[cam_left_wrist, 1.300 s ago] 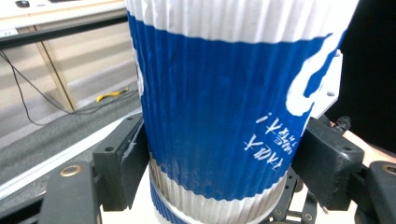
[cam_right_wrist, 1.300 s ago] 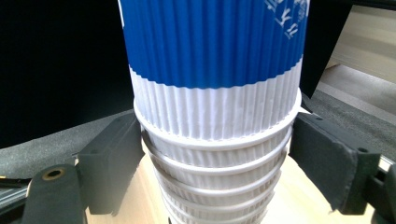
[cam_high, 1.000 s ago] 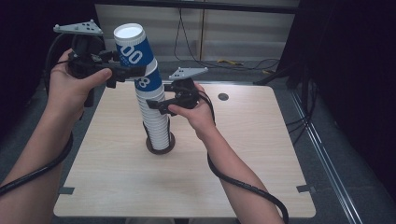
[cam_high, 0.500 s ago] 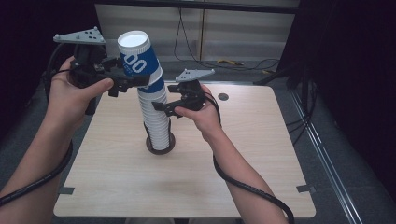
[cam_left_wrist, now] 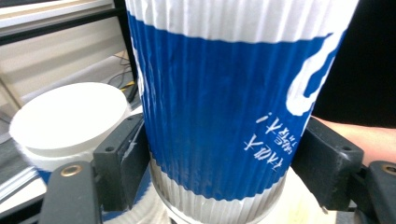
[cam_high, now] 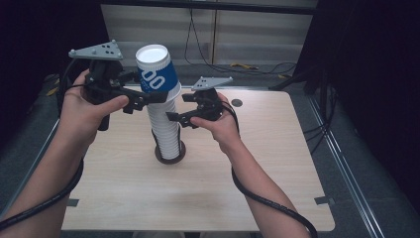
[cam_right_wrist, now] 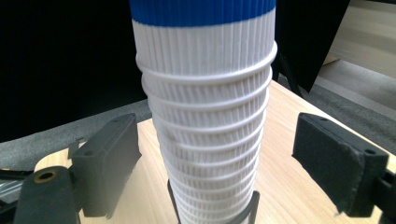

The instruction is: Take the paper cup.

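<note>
Cup [cam_left_wrist: 219, 107] between left tool [cam_left_wrist: 224, 158] pads

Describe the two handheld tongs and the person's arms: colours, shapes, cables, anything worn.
Both tongs, left and right, are black with two blocky, flat-padded jaws. Each carries a grey three-cornered plate dotted with small studs on top, and a black cable trails from each past the forearm. Brass-coloured rivets show at the jaw bases. The forearms are bare: no sleeves or gloves visible.

Tall stack of inverted ribbed paper cups [cam_high: 167, 131], white w/ blue band, upright at table centre on dark ring base [cam_high: 170, 156]. Top cup [cam_high: 156, 75] tilted left, bottom-up, blue band w/ white print.
</note>
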Action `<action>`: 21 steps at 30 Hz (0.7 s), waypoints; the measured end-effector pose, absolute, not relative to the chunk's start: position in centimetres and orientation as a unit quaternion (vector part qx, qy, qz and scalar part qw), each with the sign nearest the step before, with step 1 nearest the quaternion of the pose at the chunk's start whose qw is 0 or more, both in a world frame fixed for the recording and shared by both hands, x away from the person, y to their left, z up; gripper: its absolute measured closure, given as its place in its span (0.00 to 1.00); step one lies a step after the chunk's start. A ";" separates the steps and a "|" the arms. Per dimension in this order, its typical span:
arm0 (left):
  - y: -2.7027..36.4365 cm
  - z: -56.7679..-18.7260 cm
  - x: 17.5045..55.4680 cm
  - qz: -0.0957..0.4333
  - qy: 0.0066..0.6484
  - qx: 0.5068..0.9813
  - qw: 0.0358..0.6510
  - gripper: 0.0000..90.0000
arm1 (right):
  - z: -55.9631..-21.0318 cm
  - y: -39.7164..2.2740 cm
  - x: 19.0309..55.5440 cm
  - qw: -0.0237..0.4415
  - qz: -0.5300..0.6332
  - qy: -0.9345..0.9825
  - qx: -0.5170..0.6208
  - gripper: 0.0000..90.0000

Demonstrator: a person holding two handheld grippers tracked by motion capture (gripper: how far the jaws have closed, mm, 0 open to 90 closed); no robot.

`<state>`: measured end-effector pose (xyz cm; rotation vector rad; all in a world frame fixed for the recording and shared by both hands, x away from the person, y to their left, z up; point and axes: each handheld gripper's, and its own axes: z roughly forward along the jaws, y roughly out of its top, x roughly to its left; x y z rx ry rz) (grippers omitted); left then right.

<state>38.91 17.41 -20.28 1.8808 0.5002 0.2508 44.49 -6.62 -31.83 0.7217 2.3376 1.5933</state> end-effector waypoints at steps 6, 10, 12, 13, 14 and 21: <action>16.6 -21.6 38.8 0.094 0.208 0.799 0.556 0.27 | -32.2 -7.6 44.1 0.107 0.539 0.799 0.243 0.15; 16.1 -22.8 38.8 0.087 0.209 0.803 0.552 0.27 | -32.5 -8.5 43.8 0.103 0.533 0.804 0.243 0.15; 15.9 -23.3 38.8 0.083 0.208 0.804 0.550 0.27 | -32.7 -9.0 43.6 0.106 0.528 0.807 0.241 0.15; 15.7 -23.5 38.7 0.082 0.208 0.805 0.549 0.27 | -32.8 -9.2 43.6 0.103 0.527 0.808 0.243 0.15; 15.6 -23.7 38.7 0.082 0.207 0.806 0.548 0.27 | -32.9 -9.4 43.5 0.104 0.524 0.810 0.241 0.15; 14.8 -25.1 38.7 0.073 0.206 0.810 0.544 0.27 | -33.4 -10.9 42.9 0.111 0.513 0.817 0.238 0.15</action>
